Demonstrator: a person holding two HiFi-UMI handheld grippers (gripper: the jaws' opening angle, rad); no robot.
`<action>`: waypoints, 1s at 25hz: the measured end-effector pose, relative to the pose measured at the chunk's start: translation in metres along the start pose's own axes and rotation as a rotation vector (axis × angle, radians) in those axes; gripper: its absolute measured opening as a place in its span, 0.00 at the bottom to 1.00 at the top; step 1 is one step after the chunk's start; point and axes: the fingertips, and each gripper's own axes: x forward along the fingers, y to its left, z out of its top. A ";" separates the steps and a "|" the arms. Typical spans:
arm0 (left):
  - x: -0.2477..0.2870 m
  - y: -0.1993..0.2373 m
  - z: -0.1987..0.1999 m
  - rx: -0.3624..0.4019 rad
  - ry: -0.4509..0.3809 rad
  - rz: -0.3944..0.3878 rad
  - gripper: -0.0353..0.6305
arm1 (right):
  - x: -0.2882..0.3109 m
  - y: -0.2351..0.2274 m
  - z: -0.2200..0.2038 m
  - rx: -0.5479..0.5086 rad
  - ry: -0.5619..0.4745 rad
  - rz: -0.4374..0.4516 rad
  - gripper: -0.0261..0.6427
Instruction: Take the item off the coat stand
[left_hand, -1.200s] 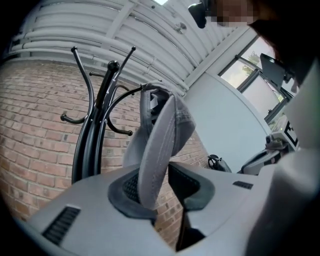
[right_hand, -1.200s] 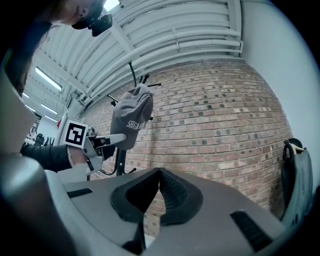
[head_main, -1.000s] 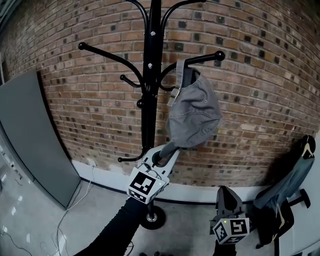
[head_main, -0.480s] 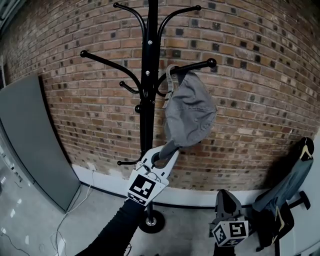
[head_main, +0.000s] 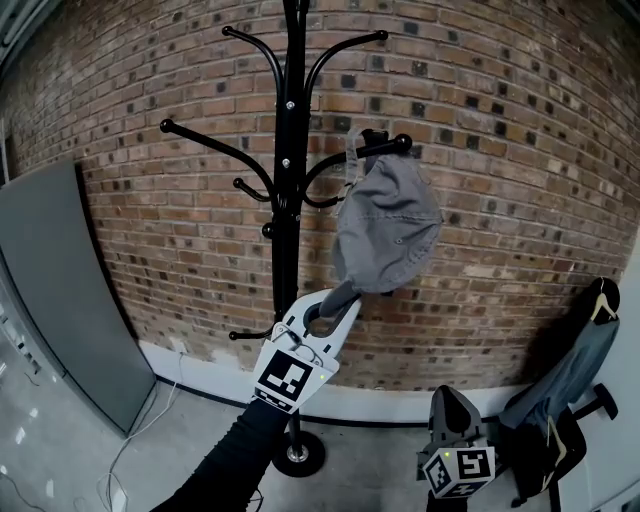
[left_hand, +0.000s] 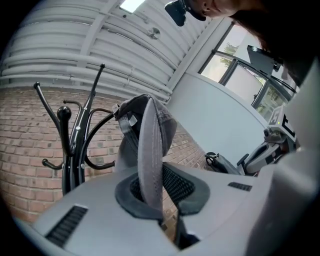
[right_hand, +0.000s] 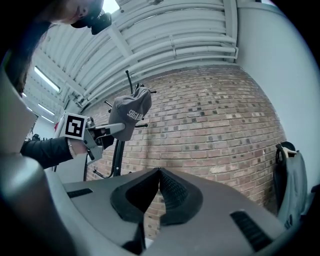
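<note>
A grey cap (head_main: 388, 224) hangs by its back strap from a hook arm (head_main: 385, 146) of the black coat stand (head_main: 287, 210). My left gripper (head_main: 336, 299) is raised under it and is shut on the cap's brim (left_hand: 150, 150), which runs up between the pads. In the right gripper view the cap (right_hand: 129, 115) and the left gripper (right_hand: 102, 132) show at the upper left. My right gripper (head_main: 452, 415) is low at the bottom right, shut (right_hand: 157, 179) with nothing in it, well apart from the stand.
A brick wall (head_main: 500, 200) is behind the stand. A grey panel (head_main: 50, 290) leans at the left. A chair with a grey jacket (head_main: 565, 375) stands at the right. The stand's round base (head_main: 298, 454) rests on the floor beside cables.
The cap's strap has slid outward along the hook arm toward its ball end. My left gripper stays shut on the brim. The view has tilted upward a little.
</note>
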 end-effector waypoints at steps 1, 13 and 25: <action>0.001 -0.001 0.003 0.000 -0.008 -0.001 0.09 | -0.002 -0.002 0.000 -0.001 -0.001 -0.004 0.05; 0.017 -0.019 0.037 0.043 -0.088 -0.041 0.09 | -0.015 -0.023 0.006 -0.008 -0.010 -0.057 0.06; 0.023 -0.043 0.056 0.034 -0.118 -0.094 0.09 | -0.026 -0.026 0.016 -0.009 -0.028 -0.076 0.06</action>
